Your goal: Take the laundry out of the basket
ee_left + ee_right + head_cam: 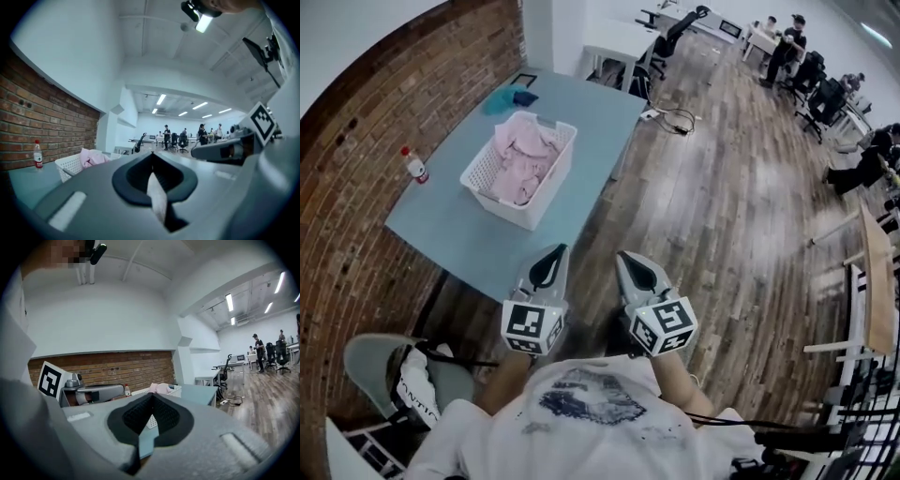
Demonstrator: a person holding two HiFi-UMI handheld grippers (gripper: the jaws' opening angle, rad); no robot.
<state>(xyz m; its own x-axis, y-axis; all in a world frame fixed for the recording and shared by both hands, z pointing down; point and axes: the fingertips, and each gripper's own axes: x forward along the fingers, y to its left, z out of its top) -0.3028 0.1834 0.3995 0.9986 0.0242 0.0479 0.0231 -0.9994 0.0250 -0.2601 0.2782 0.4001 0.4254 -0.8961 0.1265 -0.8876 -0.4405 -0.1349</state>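
A white slatted laundry basket (546, 178) stands on a pale blue table (459, 230), filled with pink laundry (525, 155). In the head view my left gripper (556, 251) and right gripper (623, 257) are side by side near my body, short of the table's near edge, both shut and holding nothing. The left gripper view shows the basket (70, 165) with pink cloth (91, 157) low at the left, past the shut jaws. From the right gripper view the basket (143, 392) and pink cloth (161, 388) sit just above the shut jaws.
A red-capped bottle (414, 165) stands at the table's left edge by the brick wall (356, 122). Teal cloth (508, 97) lies at the table's far end. A chair with a bag (412, 380) is at my lower left. Wooden floor (731, 216), desks and seated people lie to the right.
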